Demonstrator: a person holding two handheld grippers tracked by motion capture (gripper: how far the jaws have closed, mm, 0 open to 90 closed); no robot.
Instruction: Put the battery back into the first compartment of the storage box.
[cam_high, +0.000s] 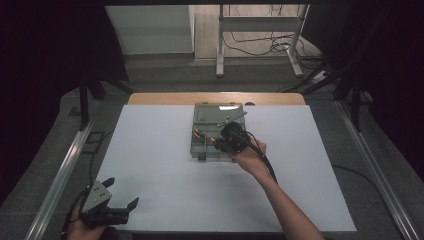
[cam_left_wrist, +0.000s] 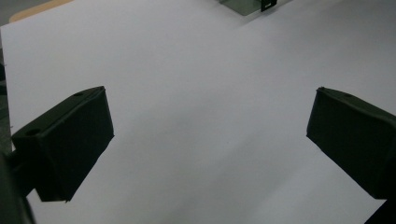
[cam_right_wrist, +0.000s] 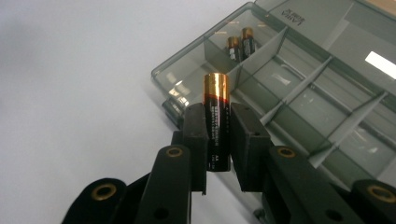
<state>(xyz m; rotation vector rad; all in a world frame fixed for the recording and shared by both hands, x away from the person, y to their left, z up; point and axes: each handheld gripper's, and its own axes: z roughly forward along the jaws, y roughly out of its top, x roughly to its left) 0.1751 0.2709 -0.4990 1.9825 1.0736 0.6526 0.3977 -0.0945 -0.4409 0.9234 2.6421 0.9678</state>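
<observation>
Pinching an upright black-and-copper cylindrical battery (cam_right_wrist: 216, 121) between its black jaws, our right gripper (cam_right_wrist: 217, 140) hovers over the near edge of the grey translucent plastic compartment box (cam_right_wrist: 322, 88). Two more batteries (cam_right_wrist: 240, 45) lie in a compartment at twelve o'clock. At seven o'clock on the white table sheet (cam_high: 165, 165), our left gripper (cam_high: 120, 192) rests spread and empty.

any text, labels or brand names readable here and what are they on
"AA": small white print low on the battery held in the right gripper, just legible.
Other fine white print running along the battery's black body: too small to read.
Embossed mark on the lid of the grey compartment box: blurred, unreadable.
Two batteries lying in the box: no legible print.
</observation>
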